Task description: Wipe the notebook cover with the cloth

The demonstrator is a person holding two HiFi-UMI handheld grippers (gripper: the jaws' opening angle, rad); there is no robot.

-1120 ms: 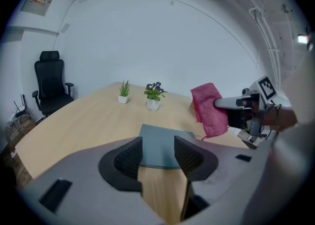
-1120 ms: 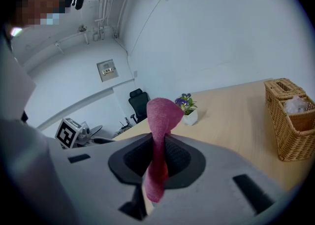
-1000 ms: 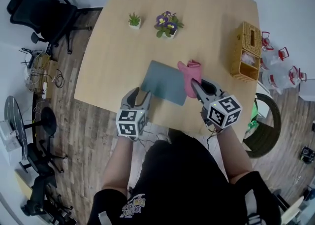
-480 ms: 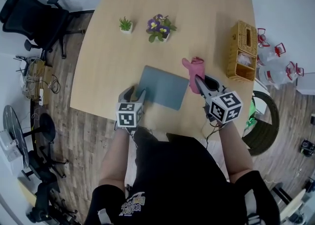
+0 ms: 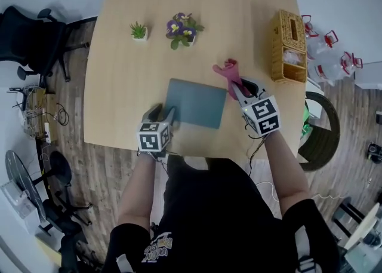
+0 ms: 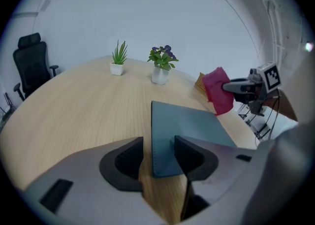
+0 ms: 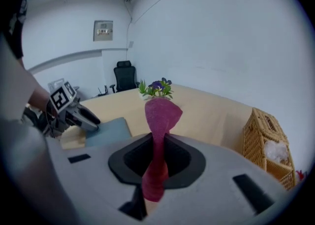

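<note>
Cloth pinched and ready, notebook cover not touched yet

The teal notebook (image 5: pixel 196 103) lies flat on the table (image 5: pixel 125 80). The right gripper (image 5: pixel 239 92) sits just off the notebook's right edge, jaws clamped on the pink cloth (image 7: pixel 160 115), which sticks out in a loose flap and isn't on the cover. The left gripper (image 6: pixel 157 152) is at the notebook's near-left corner with its jaws apart and the corner showing between them, gripping nothing. My worry is that nothing pins the notebook, so the first swipe could just shove it across the smooth wood. It's also a narrow pinch on the cloth, so it might bunch up or pull free. If the flap folds away, the hard jaw tips could scrape the cover.
</note>
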